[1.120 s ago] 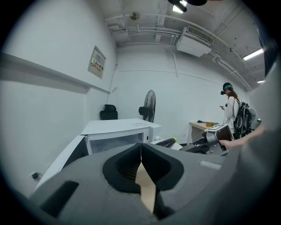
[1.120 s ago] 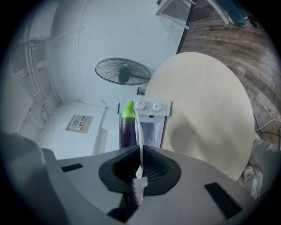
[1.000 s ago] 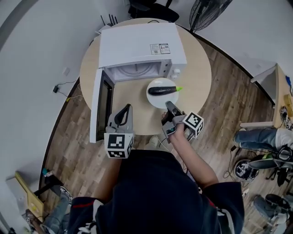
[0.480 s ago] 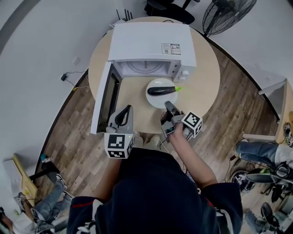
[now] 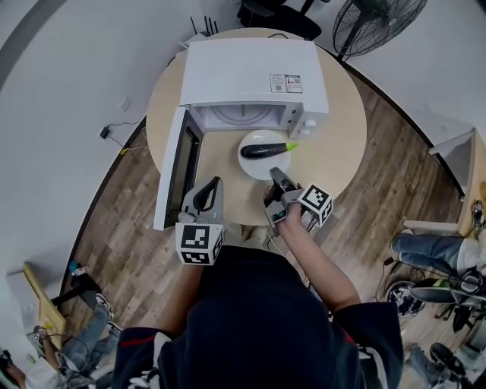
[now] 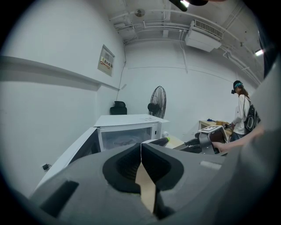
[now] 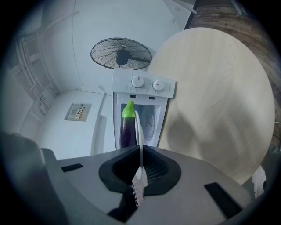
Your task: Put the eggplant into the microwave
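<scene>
A dark purple eggplant (image 5: 266, 150) with a green stem lies on a white plate (image 5: 254, 166) on the round wooden table (image 5: 338, 148), just in front of the white microwave (image 5: 250, 72). The microwave door (image 5: 173, 171) hangs open to the left. My right gripper (image 5: 275, 174) is shut on the plate's near rim; in the right gripper view the rim (image 7: 138, 127) runs edge-on into the jaws (image 7: 140, 147), with the eggplant (image 7: 127, 127) beyond. My left gripper (image 5: 216, 181) is shut and empty near the table's front edge, beside the door.
A standing fan (image 5: 376, 23) and an office chair (image 5: 266, 11) stand behind the table. Wood floor surrounds it, with a desk (image 5: 463, 175) at the right. In the left gripper view a person (image 6: 240, 112) stands at the far right.
The plate with the eggplant has slid left and a little closer to the microwave opening, with my right gripper on its rim. The left gripper has hardly moved.
</scene>
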The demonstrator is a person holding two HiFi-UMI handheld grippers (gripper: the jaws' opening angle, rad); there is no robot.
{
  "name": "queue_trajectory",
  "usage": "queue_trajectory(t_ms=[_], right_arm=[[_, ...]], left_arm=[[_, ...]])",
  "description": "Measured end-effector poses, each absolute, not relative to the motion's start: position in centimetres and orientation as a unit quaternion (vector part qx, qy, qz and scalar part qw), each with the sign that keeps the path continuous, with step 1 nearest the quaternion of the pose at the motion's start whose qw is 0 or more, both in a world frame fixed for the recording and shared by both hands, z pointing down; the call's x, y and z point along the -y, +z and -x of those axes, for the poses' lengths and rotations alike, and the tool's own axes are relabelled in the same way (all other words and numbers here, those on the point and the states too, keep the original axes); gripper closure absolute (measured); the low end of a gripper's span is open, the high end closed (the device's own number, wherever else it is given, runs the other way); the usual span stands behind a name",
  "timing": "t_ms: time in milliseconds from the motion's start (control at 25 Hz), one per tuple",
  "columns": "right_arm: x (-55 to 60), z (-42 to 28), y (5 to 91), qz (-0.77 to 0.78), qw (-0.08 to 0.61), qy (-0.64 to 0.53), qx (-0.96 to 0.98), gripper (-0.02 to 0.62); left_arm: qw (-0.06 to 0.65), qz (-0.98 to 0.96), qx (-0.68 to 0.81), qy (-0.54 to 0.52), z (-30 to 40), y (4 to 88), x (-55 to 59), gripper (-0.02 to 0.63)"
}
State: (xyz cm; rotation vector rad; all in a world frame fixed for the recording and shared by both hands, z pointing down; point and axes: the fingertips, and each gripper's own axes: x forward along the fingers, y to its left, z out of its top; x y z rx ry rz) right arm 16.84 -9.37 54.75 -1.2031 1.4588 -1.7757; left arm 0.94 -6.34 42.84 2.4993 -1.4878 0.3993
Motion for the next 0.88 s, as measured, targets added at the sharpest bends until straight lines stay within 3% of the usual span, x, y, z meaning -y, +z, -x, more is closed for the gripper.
queue_trajectory(t_ms=[880], right_arm=[[18.1,-13.1,60.6,0.482,0.232,-0.657,-0.532,0.575]], left_arm=[[0.140,-0.856,0.473,0.157,2.0,45.7,10.6,0.588]])
